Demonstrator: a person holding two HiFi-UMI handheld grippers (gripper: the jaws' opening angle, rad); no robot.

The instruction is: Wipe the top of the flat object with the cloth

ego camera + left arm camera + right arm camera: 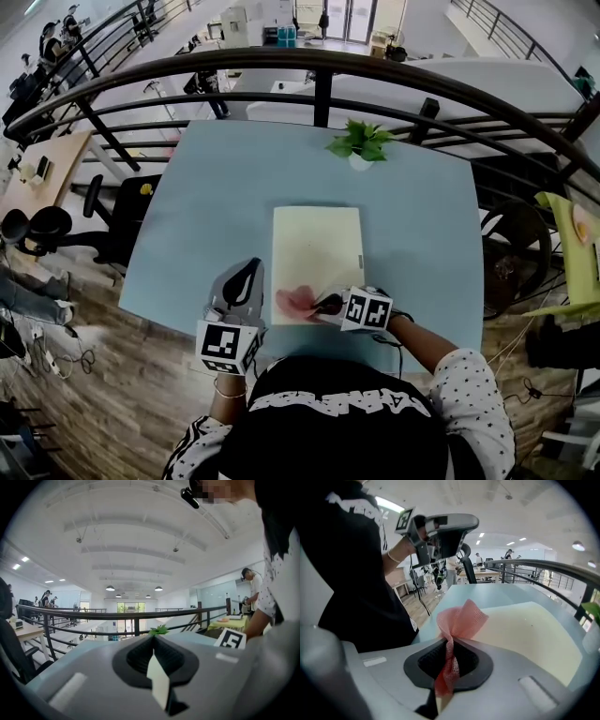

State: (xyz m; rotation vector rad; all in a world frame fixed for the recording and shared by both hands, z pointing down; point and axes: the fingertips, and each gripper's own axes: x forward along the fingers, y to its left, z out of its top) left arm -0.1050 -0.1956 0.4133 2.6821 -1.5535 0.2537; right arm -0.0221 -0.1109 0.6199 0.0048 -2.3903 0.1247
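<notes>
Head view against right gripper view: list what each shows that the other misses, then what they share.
Only the head view shows the marker cube on the gripper and the person's spotted sleeve. Only the right gripper view shows the right gripper from behind, its fingers shut on the pink cloth. Both show that cloth, the cream board, the blue table, the left gripper and the railing.

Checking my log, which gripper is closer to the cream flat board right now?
Right. The right gripper, shut on the pink cloth, is over the near end of the board; the left gripper is just off its left edge, shut and empty.
</notes>
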